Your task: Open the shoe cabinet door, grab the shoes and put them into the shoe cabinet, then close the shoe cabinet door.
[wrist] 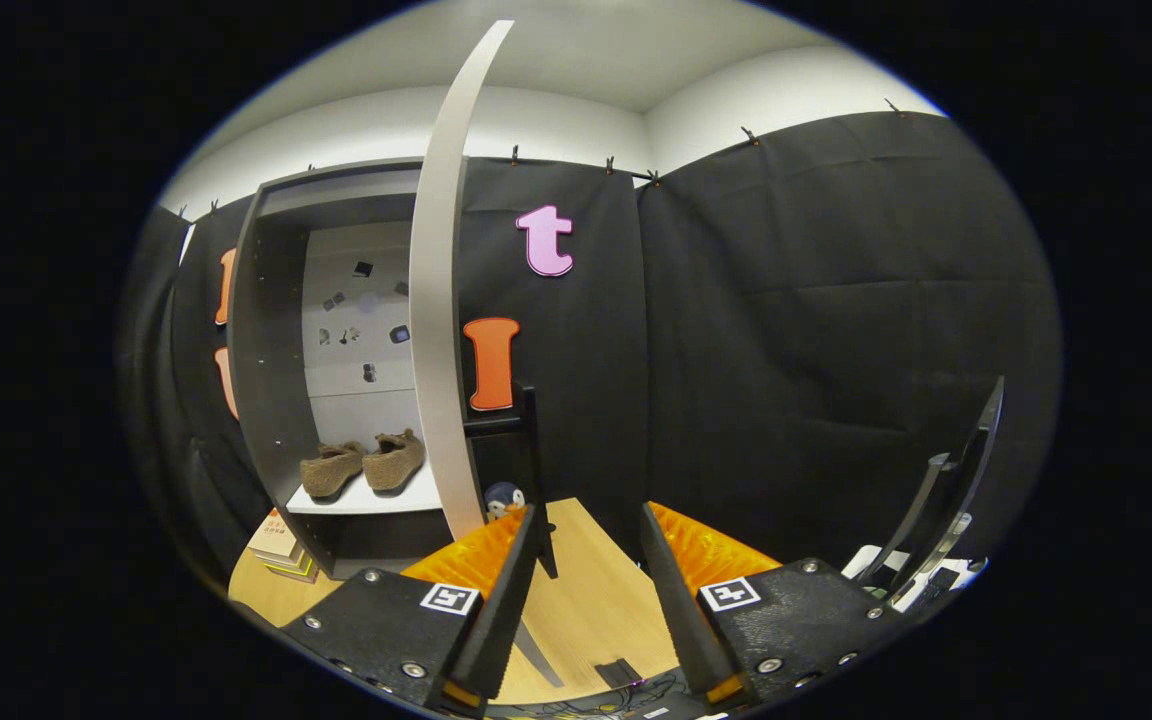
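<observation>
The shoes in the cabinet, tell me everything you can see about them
The shoes are a pair of brown, fuzzy-looking slippers, low and soft in shape. They sit side by side, upright, on the white shelf inside the cabinet, behind the open door. They look to touch each other; nothing else touches them. The open gripper is well short of them, holding nothing.

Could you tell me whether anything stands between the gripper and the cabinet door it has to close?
Nothing visible does. The gripper is open with empty fingers, and the open door stands edge-on just beyond the left one. The shoes already sit on the cabinet shelf.
</observation>
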{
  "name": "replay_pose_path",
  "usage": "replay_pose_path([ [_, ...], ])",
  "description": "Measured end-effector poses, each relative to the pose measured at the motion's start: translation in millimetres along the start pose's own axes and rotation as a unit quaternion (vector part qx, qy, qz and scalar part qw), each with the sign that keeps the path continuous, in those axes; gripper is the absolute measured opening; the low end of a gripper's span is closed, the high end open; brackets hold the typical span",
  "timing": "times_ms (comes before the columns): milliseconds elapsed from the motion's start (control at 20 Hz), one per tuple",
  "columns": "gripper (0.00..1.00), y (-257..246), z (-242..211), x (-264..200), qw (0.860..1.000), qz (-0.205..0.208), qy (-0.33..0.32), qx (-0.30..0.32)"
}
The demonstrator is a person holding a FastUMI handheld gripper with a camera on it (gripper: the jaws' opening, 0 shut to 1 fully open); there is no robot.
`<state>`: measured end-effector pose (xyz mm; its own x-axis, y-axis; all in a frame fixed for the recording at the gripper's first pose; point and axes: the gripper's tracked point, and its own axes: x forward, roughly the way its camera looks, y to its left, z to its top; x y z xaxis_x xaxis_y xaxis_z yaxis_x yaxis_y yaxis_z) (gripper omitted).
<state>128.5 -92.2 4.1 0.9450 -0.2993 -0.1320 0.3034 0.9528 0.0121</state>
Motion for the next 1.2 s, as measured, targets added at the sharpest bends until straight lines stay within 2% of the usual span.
replay_pose_path([
  [350,0.64,19.6,-1.3,-10.8,1.0,0.017,-0.003,-0.009],
  [800,0.64,77.5,-7.3,-29.4,0.995,0.1,-0.01,0.008],
  [1200,0.64,151.3,-10.7,-36.6,0.979,0.202,-0.02,0.004],
])
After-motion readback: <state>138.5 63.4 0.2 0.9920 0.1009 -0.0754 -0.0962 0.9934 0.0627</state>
